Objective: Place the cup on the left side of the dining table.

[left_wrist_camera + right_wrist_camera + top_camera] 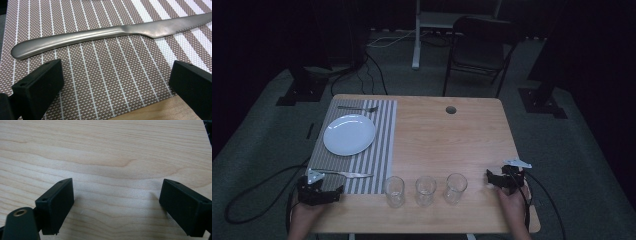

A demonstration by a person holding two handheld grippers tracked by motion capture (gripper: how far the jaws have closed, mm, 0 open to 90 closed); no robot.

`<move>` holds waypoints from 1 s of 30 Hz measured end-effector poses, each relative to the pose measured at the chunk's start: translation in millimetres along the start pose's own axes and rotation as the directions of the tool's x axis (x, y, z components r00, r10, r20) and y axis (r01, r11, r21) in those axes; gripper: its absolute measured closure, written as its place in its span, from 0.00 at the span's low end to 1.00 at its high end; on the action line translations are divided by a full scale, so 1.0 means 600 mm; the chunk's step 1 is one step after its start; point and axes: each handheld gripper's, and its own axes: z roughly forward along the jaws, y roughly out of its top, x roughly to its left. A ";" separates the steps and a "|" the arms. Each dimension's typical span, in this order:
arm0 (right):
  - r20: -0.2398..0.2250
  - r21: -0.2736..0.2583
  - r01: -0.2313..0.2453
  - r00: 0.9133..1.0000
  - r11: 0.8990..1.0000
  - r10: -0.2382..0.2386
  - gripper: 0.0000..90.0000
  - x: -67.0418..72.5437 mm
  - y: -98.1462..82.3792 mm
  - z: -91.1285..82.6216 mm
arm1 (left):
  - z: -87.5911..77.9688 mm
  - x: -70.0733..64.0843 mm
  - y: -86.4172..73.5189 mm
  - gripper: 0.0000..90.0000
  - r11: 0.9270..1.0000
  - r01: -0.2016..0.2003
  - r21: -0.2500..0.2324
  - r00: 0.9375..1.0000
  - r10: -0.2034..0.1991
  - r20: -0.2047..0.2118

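Wooden table (462, 135): three glasses (425, 190), one knife (105, 35)

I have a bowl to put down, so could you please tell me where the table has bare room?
The widest free patch is the bare wood of the table between the striped mat, the round hole and the three glasses. The mat is crowded with plate, fork and knife.

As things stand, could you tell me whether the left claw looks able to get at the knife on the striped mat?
Probably yes. The left claw is open just short of the knife, which lies flat on the striped mat across its line, with nothing between them. Its thin, flat shape may make the pinch awkward.
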 end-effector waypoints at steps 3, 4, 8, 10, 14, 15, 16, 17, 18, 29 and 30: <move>0.000 -0.001 0.000 1.000 1.000 0.000 0.13 0.000 -0.001 0.000 | -0.001 0.001 0.002 0.00 1.000 -0.008 0.011 1.000 0.008 0.010; 0.000 -0.001 0.000 1.000 1.000 0.000 0.13 0.000 -0.001 -0.001 | -0.001 0.002 0.002 0.00 1.000 -0.017 0.013 1.000 0.017 0.017; 0.000 -0.001 0.001 1.000 1.000 -0.001 0.13 0.000 -0.001 -0.001 | -0.003 -0.002 0.003 0.00 0.999 -0.031 0.021 0.999 0.030 0.033; 0.001 -0.001 0.001 1.000 1.000 -0.001 0.13 0.000 -0.001 -0.001 | -0.007 -0.006 0.005 0.00 0.999 -0.038 0.011 0.999 0.038 0.022; 0.000 -0.001 0.001 1.000 1.000 -0.001 0.13 0.000 -0.001 -0.001 | -0.016 -0.006 0.009 0.00 1.000 -0.029 -0.010 0.997 0.029 0.067; 0.000 -0.001 0.001 1.000 1.000 -0.001 0.13 0.000 -0.001 -0.001 | -0.017 -0.007 0.010 0.00 0.999 -0.029 -0.013 0.996 0.030 0.083; 0.000 -0.001 0.001 1.000 1.000 -0.001 0.13 0.000 -0.001 -0.001 | -0.018 -0.009 0.010 0.00 0.999 -0.041 -0.013 0.994 0.042 0.096; 0.000 -0.001 0.001 1.000 1.000 -0.001 0.13 0.000 -0.001 -0.001 | -0.019 -0.011 0.011 0.00 0.999 -0.052 -0.014 0.994 0.053 0.094; 0.001 -0.001 0.001 1.000 1.000 -0.001 0.13 0.000 -0.001 -0.001 | -0.020 -0.013 0.012 0.00 0.998 -0.069 -0.010 0.992 0.070 0.108; 0.001 -0.001 0.001 1.000 1.000 -0.001 0.13 0.000 -0.001 -0.001 | -0.039 -0.037 0.025 0.00 0.991 -0.124 -0.048 0.978 0.131 0.161; 0.001 -0.001 0.001 1.000 1.000 -0.001 0.13 0.000 -0.001 -0.001 | -0.039 -0.037 0.025 0.00 0.991 -0.124 -0.048 0.978 0.131 0.161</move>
